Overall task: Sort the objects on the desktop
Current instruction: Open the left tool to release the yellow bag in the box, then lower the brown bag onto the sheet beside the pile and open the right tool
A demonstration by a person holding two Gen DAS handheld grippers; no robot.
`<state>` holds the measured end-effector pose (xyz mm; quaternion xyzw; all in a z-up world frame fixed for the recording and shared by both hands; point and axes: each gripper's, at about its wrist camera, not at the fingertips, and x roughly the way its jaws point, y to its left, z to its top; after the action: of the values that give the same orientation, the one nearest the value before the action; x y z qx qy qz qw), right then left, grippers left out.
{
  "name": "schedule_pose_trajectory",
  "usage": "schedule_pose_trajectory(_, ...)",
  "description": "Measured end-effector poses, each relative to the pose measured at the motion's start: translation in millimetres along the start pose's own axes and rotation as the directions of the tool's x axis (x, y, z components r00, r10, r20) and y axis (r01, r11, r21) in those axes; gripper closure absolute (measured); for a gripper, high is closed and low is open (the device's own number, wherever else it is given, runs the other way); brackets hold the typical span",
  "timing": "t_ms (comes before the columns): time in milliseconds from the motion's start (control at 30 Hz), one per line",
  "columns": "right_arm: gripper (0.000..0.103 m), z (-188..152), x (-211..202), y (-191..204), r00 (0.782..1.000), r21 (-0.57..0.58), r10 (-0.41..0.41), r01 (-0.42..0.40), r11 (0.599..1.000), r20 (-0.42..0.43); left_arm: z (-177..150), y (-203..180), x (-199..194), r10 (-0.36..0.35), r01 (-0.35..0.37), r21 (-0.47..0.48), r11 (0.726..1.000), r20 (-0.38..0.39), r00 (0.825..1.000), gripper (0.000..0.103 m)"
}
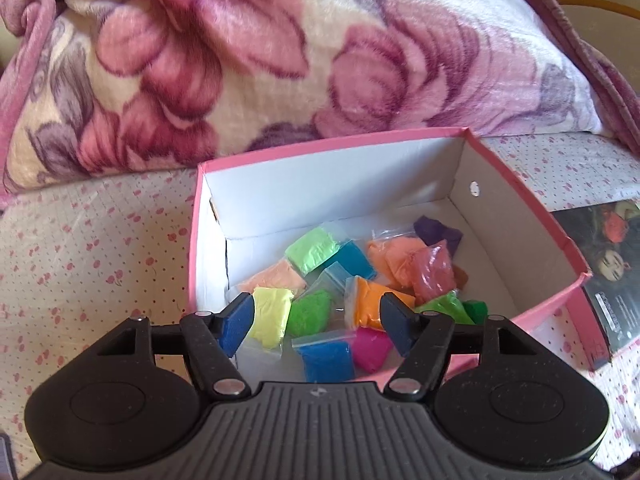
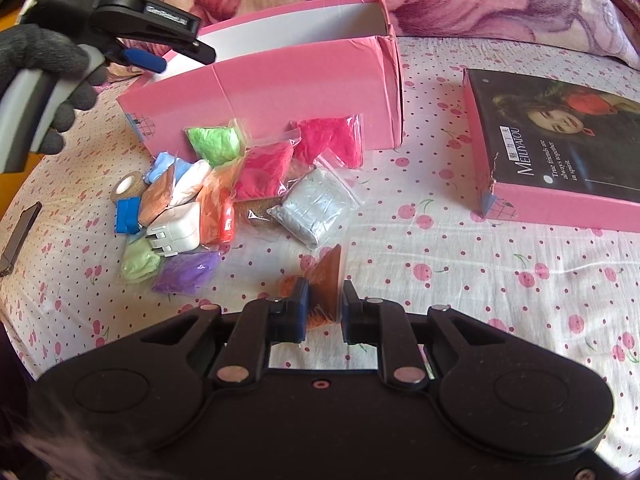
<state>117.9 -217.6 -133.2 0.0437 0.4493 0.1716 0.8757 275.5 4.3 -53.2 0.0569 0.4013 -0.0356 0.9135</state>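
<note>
My left gripper hangs open over the pink box with nothing between its blue pads. Several coloured clay bags lie inside, among them a yellow bag and a blue bag. In the right wrist view the left gripper, held by a gloved hand, sits above the near-left corner of the pink box. My right gripper is shut on an orange-brown clay bag, held upright just above the sheet. A pile of bags lies in front of the box, including a grey bag and a purple bag.
A white charger plug, a tape roll and a blue block sit in the pile. The box lid lies at the right, a dark flat device at the left edge. A floral blanket rises behind the box.
</note>
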Motion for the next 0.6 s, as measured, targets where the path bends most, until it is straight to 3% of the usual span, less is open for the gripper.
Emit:
schedule_pose_trajectory(333,0.088,1.4,-5.3,4.2,0.999,0.000,-0.006,0.006,1.000,-0.033,-23.3,-5.4,-54.6,-0.003,0.003,0.008,1.000,0.081,0.997,0.035)
schedule_pose_trajectory(600,0.088,1.0,-11.7,7.4,0.999,-0.006,-0.006,0.006,1.000,-0.047,-80.1,-10.1,-87.2,-0.026,0.027,-0.005,1.000,0.092,0.995,0.035)
